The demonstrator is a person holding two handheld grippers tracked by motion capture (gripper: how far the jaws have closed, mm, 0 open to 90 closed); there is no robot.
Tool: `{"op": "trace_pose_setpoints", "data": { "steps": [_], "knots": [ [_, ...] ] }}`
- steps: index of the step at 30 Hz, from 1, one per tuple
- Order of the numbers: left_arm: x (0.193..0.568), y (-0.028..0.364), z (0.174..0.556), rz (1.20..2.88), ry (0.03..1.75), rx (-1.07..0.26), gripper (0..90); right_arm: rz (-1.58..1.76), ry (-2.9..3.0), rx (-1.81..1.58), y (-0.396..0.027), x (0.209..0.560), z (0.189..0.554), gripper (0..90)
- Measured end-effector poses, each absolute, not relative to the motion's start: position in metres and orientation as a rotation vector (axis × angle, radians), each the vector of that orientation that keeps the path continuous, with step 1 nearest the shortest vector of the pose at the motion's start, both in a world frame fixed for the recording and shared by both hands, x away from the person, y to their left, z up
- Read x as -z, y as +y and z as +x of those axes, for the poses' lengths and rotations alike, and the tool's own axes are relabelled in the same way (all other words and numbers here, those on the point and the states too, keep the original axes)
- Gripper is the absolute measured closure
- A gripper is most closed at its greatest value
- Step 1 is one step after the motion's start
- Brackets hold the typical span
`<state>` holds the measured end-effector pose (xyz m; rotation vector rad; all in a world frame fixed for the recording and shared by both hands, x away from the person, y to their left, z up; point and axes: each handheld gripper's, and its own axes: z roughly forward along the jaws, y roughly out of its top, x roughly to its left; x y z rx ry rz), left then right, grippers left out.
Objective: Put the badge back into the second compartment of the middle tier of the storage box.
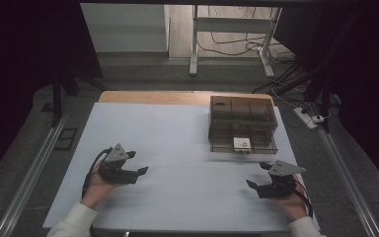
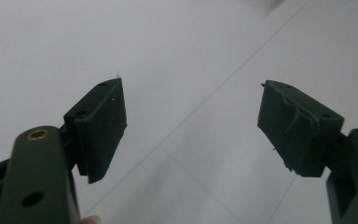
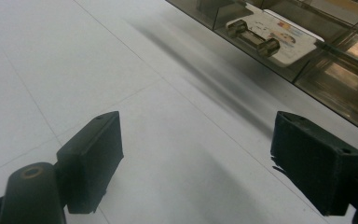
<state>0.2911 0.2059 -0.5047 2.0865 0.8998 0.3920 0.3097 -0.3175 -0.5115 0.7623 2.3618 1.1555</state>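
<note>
White matting covered my table (image 1: pixel 177 148), a dim floor beyond. From the high view, the smoky transparent plastic drawer box (image 1: pixel 243 124) lay up and a little inward from my right gripper (image 1: pixel 261 175), its long side running across; my left gripper (image 1: pixel 138 163) sat well apart from it. Along my left gripper (image 2: pixel 193 126) the jaws stood spread, holding nothing, bare mat between them. Along my right gripper (image 3: pixel 196 154), jaws equally spread and empty, the box's brass-coloured drawer handle (image 3: pixel 254 37) lay ahead and to the upper right, over a white card (image 3: pixel 284 35).
</note>
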Motion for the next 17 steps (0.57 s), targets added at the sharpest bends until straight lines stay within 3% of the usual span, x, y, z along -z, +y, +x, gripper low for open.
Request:
{"op": "trace_pose_setpoints", "data": {
  "steps": [17],
  "knots": [
    [0.514,0.217,0.285,2.1,0.939,-0.392,21.8,0.757,2.35,-1.168,-0.319,0.509,0.307,16.5]
  ]
}}
